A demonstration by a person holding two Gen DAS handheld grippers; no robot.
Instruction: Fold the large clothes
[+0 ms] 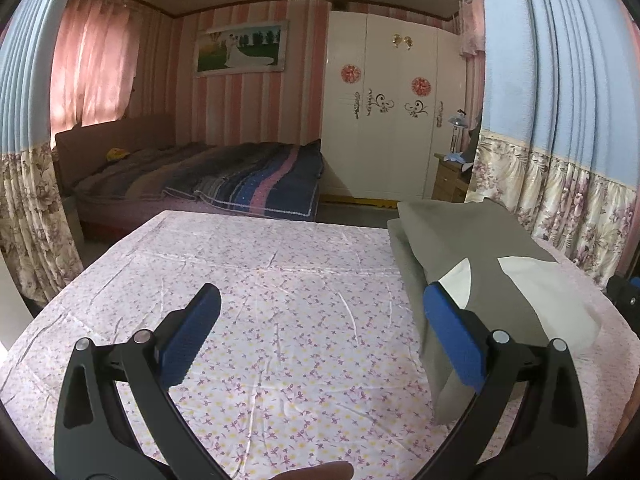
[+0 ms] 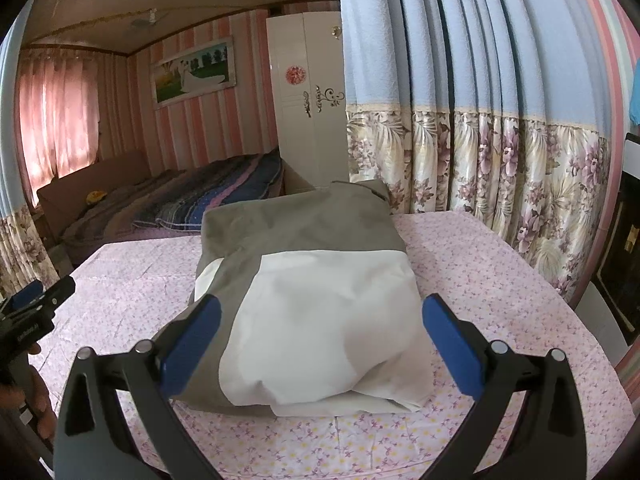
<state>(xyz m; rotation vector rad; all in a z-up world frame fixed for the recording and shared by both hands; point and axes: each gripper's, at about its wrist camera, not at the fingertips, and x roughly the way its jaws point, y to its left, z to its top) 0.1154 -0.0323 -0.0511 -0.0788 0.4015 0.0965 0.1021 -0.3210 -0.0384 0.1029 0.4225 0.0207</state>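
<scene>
Each gripper had black, curved arms with slotted cut-outs. Round silver pivot screws sat at the joints. The fingers (image 1: 192, 336) wore blue textured pads.

No text can be read (small white print on the left claw (image 2: 38, 312) is too blurred).

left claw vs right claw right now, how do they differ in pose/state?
The left claw hovers over bare flowered sheet, with the folded garment off to its right; the right claw faces the garment head-on. The left claw's right finger overlaps the garment's edge in view; the right claw's fingers straddle its near end. Contact is unclear in both. Both are open, holding nothing.
</scene>
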